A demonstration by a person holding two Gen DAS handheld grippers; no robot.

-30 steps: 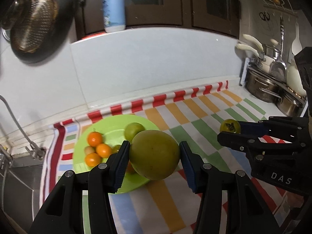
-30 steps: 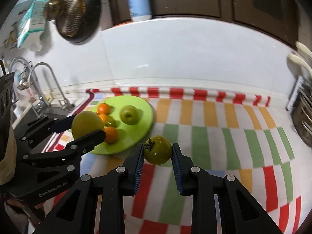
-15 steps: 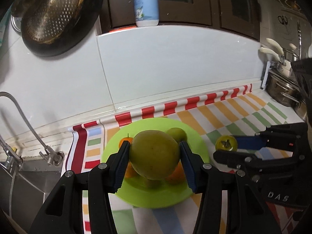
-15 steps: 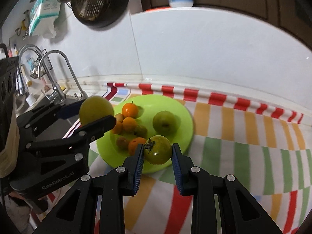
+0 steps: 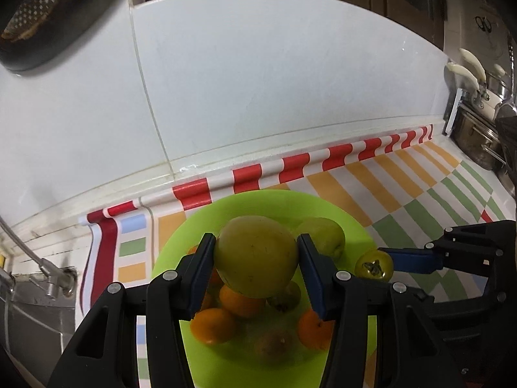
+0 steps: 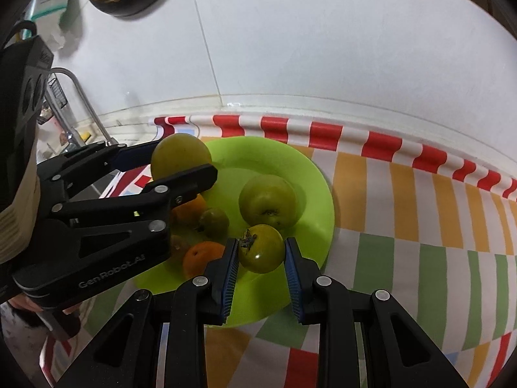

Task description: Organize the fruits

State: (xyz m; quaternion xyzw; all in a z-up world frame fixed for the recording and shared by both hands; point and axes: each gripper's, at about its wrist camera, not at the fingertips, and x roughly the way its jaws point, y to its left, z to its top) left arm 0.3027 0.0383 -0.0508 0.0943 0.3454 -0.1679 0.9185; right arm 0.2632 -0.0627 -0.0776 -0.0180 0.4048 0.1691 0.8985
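My left gripper [image 5: 256,258] is shut on a large yellow-green fruit [image 5: 256,260] and holds it above the lime green plate [image 5: 258,203]. My right gripper [image 6: 261,250] is shut on a small green persimmon [image 6: 262,248] over the plate's [image 6: 307,174] near right part. On the plate lie a green apple [image 6: 267,201], several oranges [image 6: 200,257] and small greenish fruits [image 6: 214,222]. The right gripper [image 5: 384,263] with the persimmon [image 5: 374,264] shows at the right in the left wrist view. The left gripper [image 6: 181,168] with its fruit [image 6: 179,155] shows at the left in the right wrist view.
The plate rests on a striped, checked cloth [image 6: 420,213] against a white tiled wall [image 5: 258,97]. A sink with a faucet [image 6: 80,103] lies to the left. Steel pots [image 5: 478,142] stand at the far right. A dark pan with a strainer [image 5: 38,16] hangs up left.
Both grippers have moved closer over the plate with their fruits still held. The plate now fills more of both views.
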